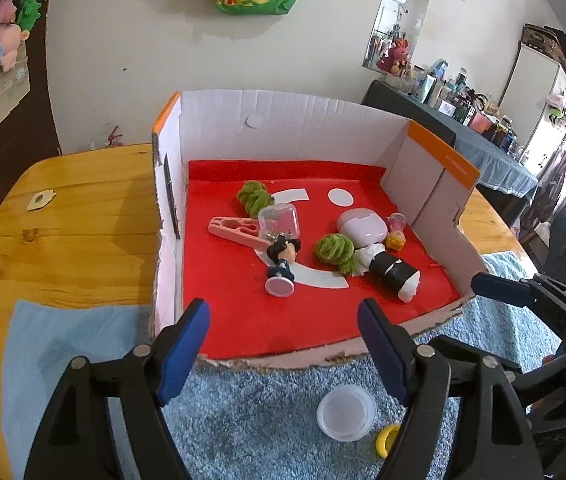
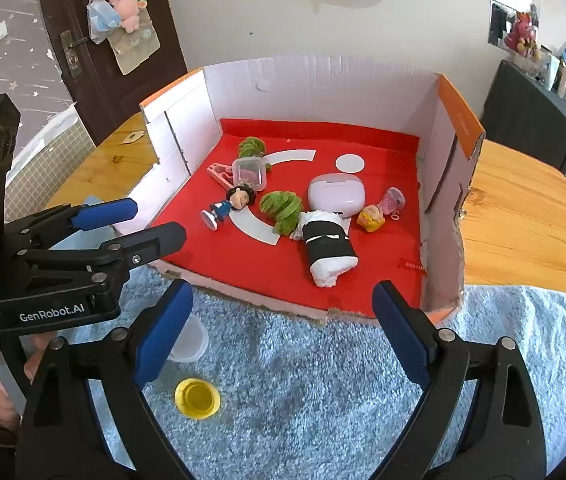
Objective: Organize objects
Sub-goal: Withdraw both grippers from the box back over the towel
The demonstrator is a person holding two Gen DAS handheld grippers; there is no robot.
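A cardboard box [image 1: 283, 120] [image 2: 323, 76] with a red floor holds a dark-haired figurine [image 1: 281, 262] [image 2: 227, 204], two green fuzzy scrunchies [image 1: 333, 250] [image 2: 283, 208], a clear small case [image 1: 279, 220] [image 2: 249, 172], a pink clip [image 1: 235, 230], a pink earbud case [image 1: 361, 222] [image 2: 335, 194], a black-and-white roll [image 1: 393, 272] [image 2: 327, 248] and a small yellow toy [image 1: 395, 240] [image 2: 371, 216]. A white lid [image 1: 345, 412] [image 2: 189, 340] and a yellow cap [image 1: 387, 438] [image 2: 197, 398] lie on the blue towel [image 1: 263, 420] [image 2: 303, 380]. My left gripper [image 1: 283, 344] and right gripper [image 2: 283, 328] are open and empty, in front of the box.
The box and towel rest on a wooden table [image 1: 63, 220] [image 2: 523, 220]. The left gripper also shows at the left in the right wrist view [image 2: 147, 220]. A dark cluttered table [image 1: 463, 128] stands behind on the right, a door [image 2: 103, 40] behind on the left.
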